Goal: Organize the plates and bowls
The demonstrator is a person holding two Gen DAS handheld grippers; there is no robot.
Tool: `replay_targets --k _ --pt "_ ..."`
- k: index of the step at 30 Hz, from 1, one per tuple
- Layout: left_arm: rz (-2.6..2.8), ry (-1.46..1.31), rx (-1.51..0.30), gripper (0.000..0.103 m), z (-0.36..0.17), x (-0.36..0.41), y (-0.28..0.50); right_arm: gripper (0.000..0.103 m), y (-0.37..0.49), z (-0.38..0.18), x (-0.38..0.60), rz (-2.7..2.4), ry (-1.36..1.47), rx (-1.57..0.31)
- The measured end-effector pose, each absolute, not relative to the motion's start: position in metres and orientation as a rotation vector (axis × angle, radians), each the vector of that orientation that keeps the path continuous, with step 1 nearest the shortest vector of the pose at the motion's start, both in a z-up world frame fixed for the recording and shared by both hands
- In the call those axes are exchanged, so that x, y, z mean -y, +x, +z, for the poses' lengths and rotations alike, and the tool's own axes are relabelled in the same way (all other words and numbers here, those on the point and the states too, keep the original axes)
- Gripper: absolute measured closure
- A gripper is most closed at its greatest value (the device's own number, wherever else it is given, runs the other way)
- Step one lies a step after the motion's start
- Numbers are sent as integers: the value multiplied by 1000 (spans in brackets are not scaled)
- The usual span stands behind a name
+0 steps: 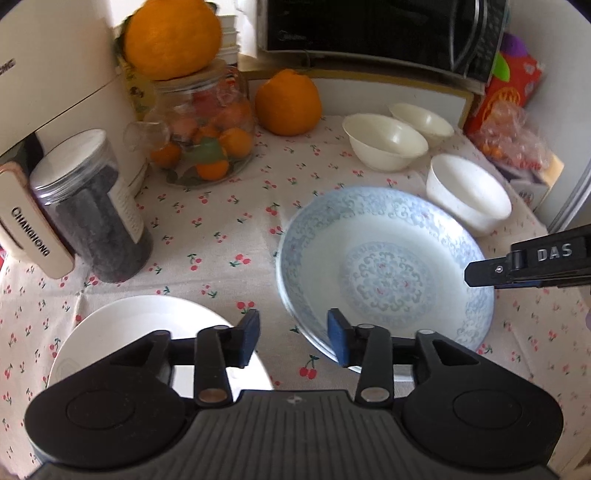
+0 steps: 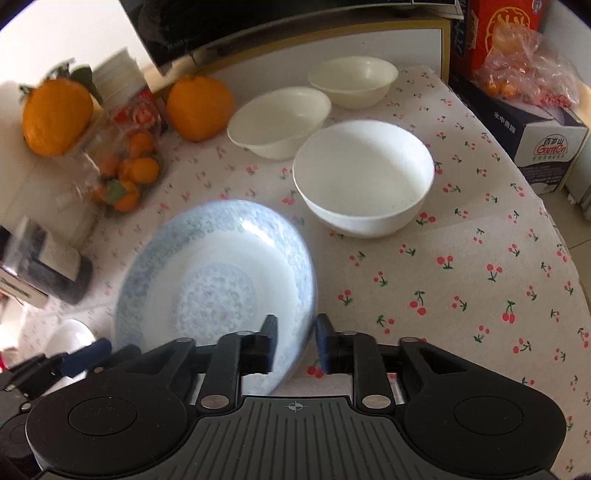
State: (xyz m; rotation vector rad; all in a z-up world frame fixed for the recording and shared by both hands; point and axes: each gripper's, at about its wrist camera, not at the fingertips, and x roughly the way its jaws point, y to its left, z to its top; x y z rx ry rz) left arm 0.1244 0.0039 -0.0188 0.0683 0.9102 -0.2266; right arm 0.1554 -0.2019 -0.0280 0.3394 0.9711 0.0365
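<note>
A blue-patterned plate (image 1: pixel 388 273) lies on the cherry-print cloth, blurred and tilted in the right wrist view (image 2: pixel 214 280). My right gripper (image 2: pixel 295 343) straddles its near right rim with the jaws partly apart. My left gripper (image 1: pixel 293 339) is open just left of the plate's near rim. A plain white plate (image 1: pixel 129 332) lies under the left finger. Three white bowls stand behind: the nearest (image 2: pixel 364 177), a second (image 2: pixel 279 120) and a third (image 2: pixel 352 79).
Two jars (image 1: pixel 207 129), (image 1: pixel 92 206) and oranges (image 1: pixel 288 103) stand at the left and back. A microwave (image 1: pixel 369 29) sits behind. Boxes and a bag (image 2: pixel 524 85) crowd the right edge of the table (image 2: pixel 480 295).
</note>
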Motion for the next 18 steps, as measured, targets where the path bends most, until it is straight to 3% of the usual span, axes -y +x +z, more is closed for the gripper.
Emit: replay_targets --k 4,9,18 --pt "-230 16 -903 56 -12 -17 124 58 151 -17 207 55 374 -934" --pt "-239 -20 -876 38 1 -31 119 51 145 -8 208 71 392 -912" --pt "-202 -10 -856 10 13 -64 108 27 133 4 194 155 402 -881"
